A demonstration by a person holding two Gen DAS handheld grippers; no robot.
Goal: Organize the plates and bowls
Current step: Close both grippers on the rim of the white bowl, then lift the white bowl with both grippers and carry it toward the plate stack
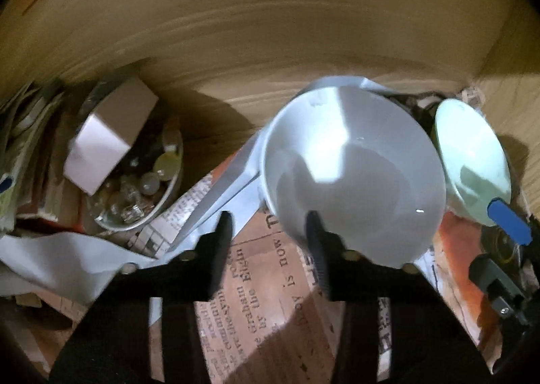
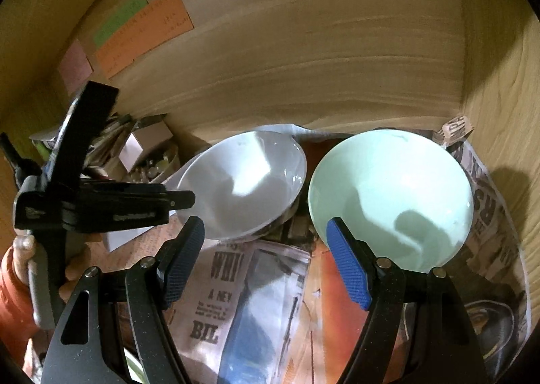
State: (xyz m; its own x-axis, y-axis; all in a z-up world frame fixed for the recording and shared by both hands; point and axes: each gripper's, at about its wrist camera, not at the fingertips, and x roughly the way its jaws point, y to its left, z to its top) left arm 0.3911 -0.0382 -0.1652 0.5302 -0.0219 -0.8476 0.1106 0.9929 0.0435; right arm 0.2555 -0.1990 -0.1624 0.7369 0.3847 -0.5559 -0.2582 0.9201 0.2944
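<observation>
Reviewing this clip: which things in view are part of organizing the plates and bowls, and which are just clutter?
Part of the job: white bowl; pale green bowl, beside it.

Just lying about: dish of glass balls; small box resting on that dish; newspaper lining under everything; coloured paper notes on the wooden back wall.

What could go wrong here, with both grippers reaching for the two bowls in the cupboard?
The white bowl and green bowl sit nearly rim to rim, so lifting one may knock the other. The left gripper and right gripper each straddle only a thin glossy rim; a bowl could slip or tip. The cluttered dish nearby could get bumped.
</observation>
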